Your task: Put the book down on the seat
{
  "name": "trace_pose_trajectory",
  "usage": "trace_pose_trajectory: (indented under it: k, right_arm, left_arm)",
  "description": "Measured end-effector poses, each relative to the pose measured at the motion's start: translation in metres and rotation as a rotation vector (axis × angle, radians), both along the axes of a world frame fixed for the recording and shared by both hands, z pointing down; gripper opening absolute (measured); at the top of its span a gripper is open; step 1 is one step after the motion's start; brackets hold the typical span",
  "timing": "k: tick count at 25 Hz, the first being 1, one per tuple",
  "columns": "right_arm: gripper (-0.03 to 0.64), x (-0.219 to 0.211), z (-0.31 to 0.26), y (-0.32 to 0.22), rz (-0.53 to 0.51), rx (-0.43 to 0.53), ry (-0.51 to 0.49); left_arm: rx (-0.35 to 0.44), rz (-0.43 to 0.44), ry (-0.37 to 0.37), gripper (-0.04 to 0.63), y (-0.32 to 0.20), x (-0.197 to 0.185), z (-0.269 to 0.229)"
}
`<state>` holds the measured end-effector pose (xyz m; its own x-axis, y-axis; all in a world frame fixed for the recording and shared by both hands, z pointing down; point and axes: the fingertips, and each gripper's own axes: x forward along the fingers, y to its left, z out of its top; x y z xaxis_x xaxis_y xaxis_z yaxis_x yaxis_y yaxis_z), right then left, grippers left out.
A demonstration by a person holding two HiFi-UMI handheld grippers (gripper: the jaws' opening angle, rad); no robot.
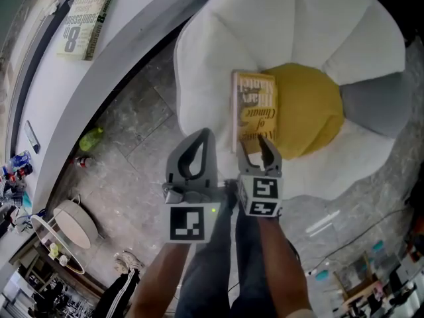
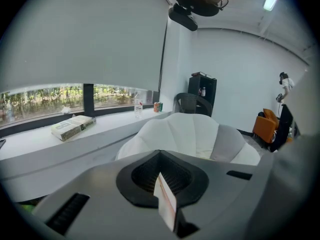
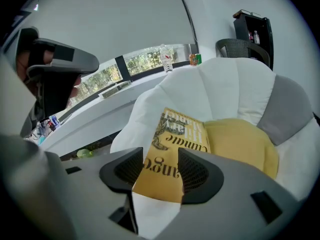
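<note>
A yellow book (image 1: 254, 111) lies flat on the white petal-shaped seat (image 1: 218, 52), its far end overlapping the yellow centre cushion (image 1: 311, 108). My right gripper (image 1: 257, 152) stands open at the book's near end. In the right gripper view that end of the book (image 3: 172, 154) shows between the two fingers (image 3: 200, 174) of the right gripper (image 3: 160, 171), with a gap on each side. My left gripper (image 1: 197, 154) hangs shut and empty to the left of it, over the seat's front edge. In the left gripper view the left gripper (image 2: 160, 154) points at the seat back (image 2: 180, 134).
A second book (image 1: 86, 22) lies on the curved white window ledge (image 1: 40, 111), with a bottle (image 2: 138, 108) further along. On the stone floor are a green object (image 1: 91, 138), a round side table (image 1: 74, 222) and shoes (image 1: 126, 262). A grey petal (image 1: 371, 108) is on the seat's right.
</note>
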<state>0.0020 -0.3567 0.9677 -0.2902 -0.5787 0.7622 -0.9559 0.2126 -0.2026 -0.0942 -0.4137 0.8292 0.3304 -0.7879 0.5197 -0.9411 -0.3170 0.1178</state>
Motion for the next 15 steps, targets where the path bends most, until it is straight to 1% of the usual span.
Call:
trace_pose_trajectory:
  k: [4,7,8,13,15]
  right_arm:
    - [0.216,-0.013,-0.004,-0.001,-0.026,0.011,0.003]
    - [0.211,-0.02,-0.002,-0.003,-0.037,0.007,0.012]
    - [0.17,-0.02,-0.001,-0.004,-0.038,0.007,0.018]
    - [0.005,-0.014,-0.01,-0.006,-0.014,0.019,0.047]
    - [0.005,-0.013,-0.015,-0.006,-0.015,0.021,0.047]
  left_arm:
    - [0.011,-0.005,-0.009,0.006,0.0,-0.007,-0.001]
    - [0.0,-0.011,-0.014,0.006,0.001,-0.013,0.002]
    - [0.0,-0.012,-0.016,0.006,0.002,-0.014,0.002]
    - [0.004,-0.006,-0.027,0.006,0.006,-0.015,-0.002]
    - [0.007,-0.008,-0.022,0.006,0.006,-0.014,-0.005]
